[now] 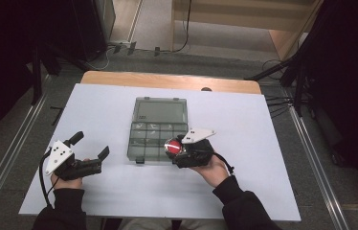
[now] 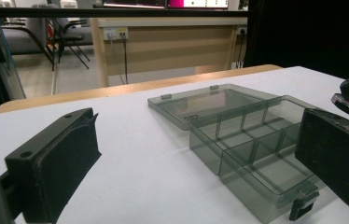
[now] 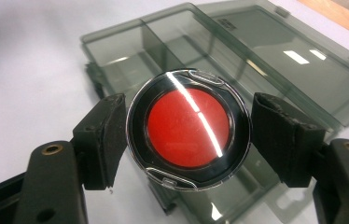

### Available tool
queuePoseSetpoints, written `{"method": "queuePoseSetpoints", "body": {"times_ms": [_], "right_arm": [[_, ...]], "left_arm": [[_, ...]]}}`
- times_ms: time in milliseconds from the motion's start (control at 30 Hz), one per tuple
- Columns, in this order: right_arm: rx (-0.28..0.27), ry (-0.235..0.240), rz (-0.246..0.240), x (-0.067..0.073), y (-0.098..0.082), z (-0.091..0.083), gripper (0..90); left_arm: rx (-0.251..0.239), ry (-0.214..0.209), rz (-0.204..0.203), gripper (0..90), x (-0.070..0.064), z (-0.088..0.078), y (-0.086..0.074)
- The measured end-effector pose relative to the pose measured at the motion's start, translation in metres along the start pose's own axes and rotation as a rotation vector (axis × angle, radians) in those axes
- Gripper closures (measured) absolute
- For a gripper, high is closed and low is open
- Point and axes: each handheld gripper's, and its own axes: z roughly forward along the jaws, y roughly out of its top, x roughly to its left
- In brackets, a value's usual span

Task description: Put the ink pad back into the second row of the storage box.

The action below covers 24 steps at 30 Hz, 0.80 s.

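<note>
Two grippers work at a white table [image 1: 263, 191]. Right gripper [image 1: 177, 147]: jaws closed on a round disc [image 3: 189, 128] with a red centre, black ring and clear rim, gripped at opposite edges so its flat face stays level. It hangs over the near right corner of the open box [image 1: 151, 141], apparently so the disc can be lowered into a compartment. The box, smoky clear plastic with dividers, lies mid-table, its lid [image 1: 161, 111] folded flat away from the person, leaving every compartment accessible; all visible compartments look empty. Left gripper [image 2: 200, 158]: jaws wide apart, holding nothing, resting low on the table left of the box, probably ready to steady it. Moulded marking on the lid is too small to read; no other labels are legible.
</note>
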Motion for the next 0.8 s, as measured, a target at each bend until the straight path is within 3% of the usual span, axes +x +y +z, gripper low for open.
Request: {"method": "queuePoseSetpoints", "body": {"times_ms": [167, 433, 500, 533, 800], "right_arm": [[0.023, -0.056, 0.018, -0.004, -0.001, 0.001, 30.1], [0.039, -0.087, 0.019, -0.006, -0.003, 0.008, 28.9], [0.031, -0.123, 0.018, -0.004, -0.003, 0.01, 6.2], [0.027, -0.125, 0.025, -0.003, -0.003, 0.01, 3.3], [-0.022, -0.106, 0.061, -0.005, -0.002, 0.002, 0.0]], "left_arm": [[-0.001, 0.001, -0.002, 0.0, 0.0, -0.001, 0.0], [-0.003, -0.001, -0.001, 0.0, 0.0, 0.0, 0.0], [-0.006, 0.0, -0.003, 0.0, 0.0, -0.001, 0.0], [-0.005, 0.0, -0.004, 0.0, 0.0, -0.001, 0.0], [-0.008, -0.001, -0.006, 0.0, 0.0, -0.001, 0.0]]}}
